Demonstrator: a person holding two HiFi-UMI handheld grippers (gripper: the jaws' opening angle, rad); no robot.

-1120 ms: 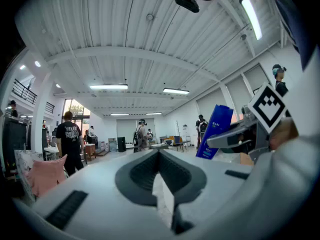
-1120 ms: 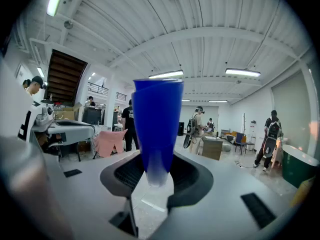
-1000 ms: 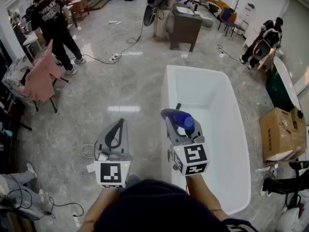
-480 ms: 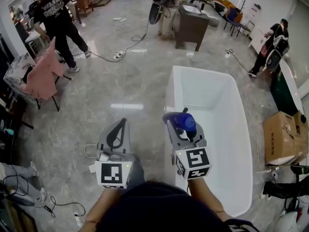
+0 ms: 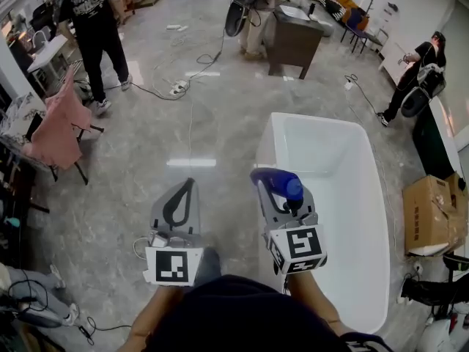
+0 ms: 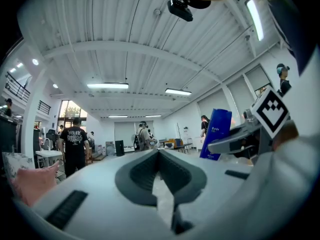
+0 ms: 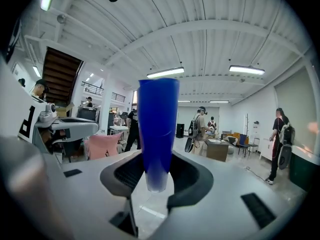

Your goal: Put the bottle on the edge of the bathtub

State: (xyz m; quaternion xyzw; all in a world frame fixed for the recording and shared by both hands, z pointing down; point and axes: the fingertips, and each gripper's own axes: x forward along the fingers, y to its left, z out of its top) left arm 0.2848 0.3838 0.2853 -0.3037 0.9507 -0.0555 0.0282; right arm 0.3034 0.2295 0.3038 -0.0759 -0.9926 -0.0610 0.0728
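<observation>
A blue bottle [image 5: 271, 178] lies between the jaws of my right gripper [image 5: 284, 205], which is shut on it. It hangs over the near left rim of the white bathtub [image 5: 316, 120]. In the right gripper view the bottle [image 7: 158, 129] stands up from between the dark pads [image 7: 186, 176] of that gripper [image 7: 157, 173]. My left gripper [image 5: 184, 189] hovers over the floor left of the tub, its jaws shut with nothing in them. The left gripper view shows its own gripper [image 6: 159, 156] with tips together, and the bottle [image 6: 216, 133] off to the right.
A person in a black T-shirt [image 5: 94, 20] stands at the far left beside a chair draped in pink cloth [image 5: 57, 119]. A brown desk [image 5: 294, 39] stands beyond the tub, cables [image 5: 179, 86] cross the floor, another person [image 5: 418, 75] and a cardboard box [image 5: 432, 215] are at the right.
The bathtub has slid lower and to the right in the head view. Both grippers keep their stance and the bottle stays gripped. The person in black has moved up the picture.
</observation>
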